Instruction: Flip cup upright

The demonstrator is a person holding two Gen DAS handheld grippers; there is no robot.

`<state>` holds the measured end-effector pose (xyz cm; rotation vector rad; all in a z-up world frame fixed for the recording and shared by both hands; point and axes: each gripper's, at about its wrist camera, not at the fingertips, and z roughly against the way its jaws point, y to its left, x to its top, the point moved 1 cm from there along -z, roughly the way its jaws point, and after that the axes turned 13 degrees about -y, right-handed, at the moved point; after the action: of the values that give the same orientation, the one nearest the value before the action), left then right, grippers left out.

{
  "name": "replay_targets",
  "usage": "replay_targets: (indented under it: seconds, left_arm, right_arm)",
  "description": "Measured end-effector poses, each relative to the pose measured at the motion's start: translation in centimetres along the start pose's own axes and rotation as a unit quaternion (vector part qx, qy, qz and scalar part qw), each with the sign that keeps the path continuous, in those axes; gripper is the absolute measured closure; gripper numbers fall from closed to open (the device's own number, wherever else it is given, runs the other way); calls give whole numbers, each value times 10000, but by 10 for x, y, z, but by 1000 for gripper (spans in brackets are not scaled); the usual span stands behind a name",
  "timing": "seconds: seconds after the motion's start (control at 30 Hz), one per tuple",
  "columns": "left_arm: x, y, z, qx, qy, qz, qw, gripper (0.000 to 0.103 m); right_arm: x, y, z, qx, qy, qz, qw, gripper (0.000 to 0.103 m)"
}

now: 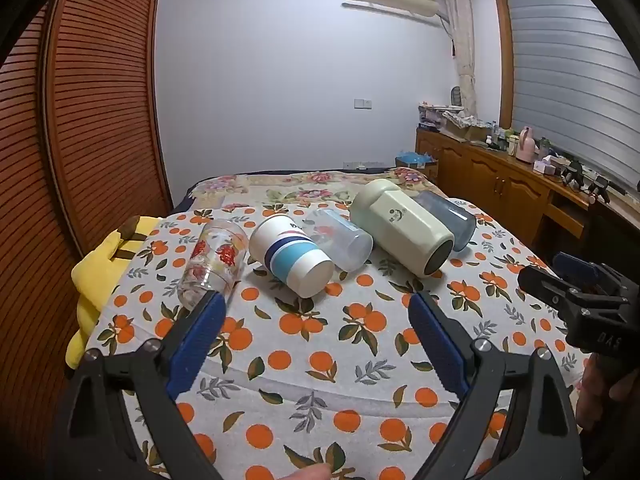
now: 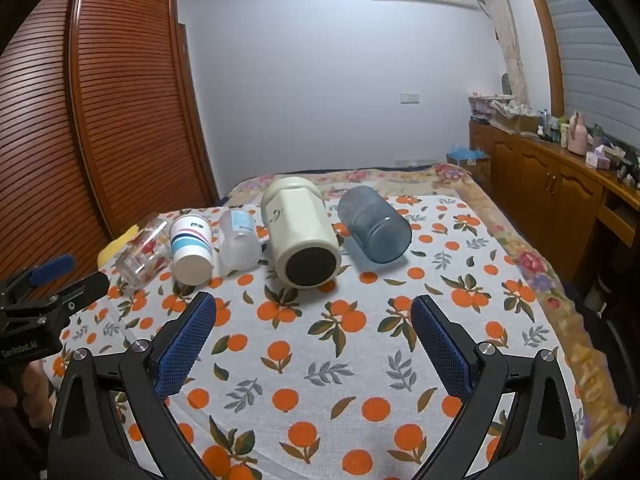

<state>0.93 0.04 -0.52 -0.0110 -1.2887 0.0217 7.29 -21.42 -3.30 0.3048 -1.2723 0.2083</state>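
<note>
Five cups lie tipped on their sides in a row across the orange-print cloth (image 2: 320, 344): floral glass (image 1: 214, 266) far left, striped paper cup (image 1: 290, 258) beside it, clear plastic cup (image 1: 340, 240), big cream mug (image 2: 300, 232), then the blue tumbler (image 2: 374, 224) on the right. Left gripper (image 1: 316, 312) hangs near the glass and paper cup, fingers spread wide, gripping nothing. Right gripper (image 2: 312, 312) sits just short of the cream mug, fingers also wide apart and empty.

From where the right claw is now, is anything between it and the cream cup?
Nothing visible. The right claw is open, with only bare orange-print cloth before the cream cup, lying on its side.
</note>
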Motion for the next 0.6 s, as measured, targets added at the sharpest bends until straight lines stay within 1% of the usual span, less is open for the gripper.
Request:
replay_targets:
  seconds: [0.1,0.13,0.5,0.6]
  left_arm:
    - [0,-5,2,28,-55,-88,9999,10]
    - [1,0,0,-21,-15,69,10000,10]
    - [1,7,3,-47,-8,28,10000,10]
    - [0,-2,1,-44,5,-37,10000,10]
  right_arm:
    - [0,0,0,-4,10,-15,10000,3]
    - [0,0,0,-4,13,-25,10000,3]
    - [-1,0,0,-4,13,-18,10000,3]
    - [-1,-1,0,-6,18,-18,10000,3]
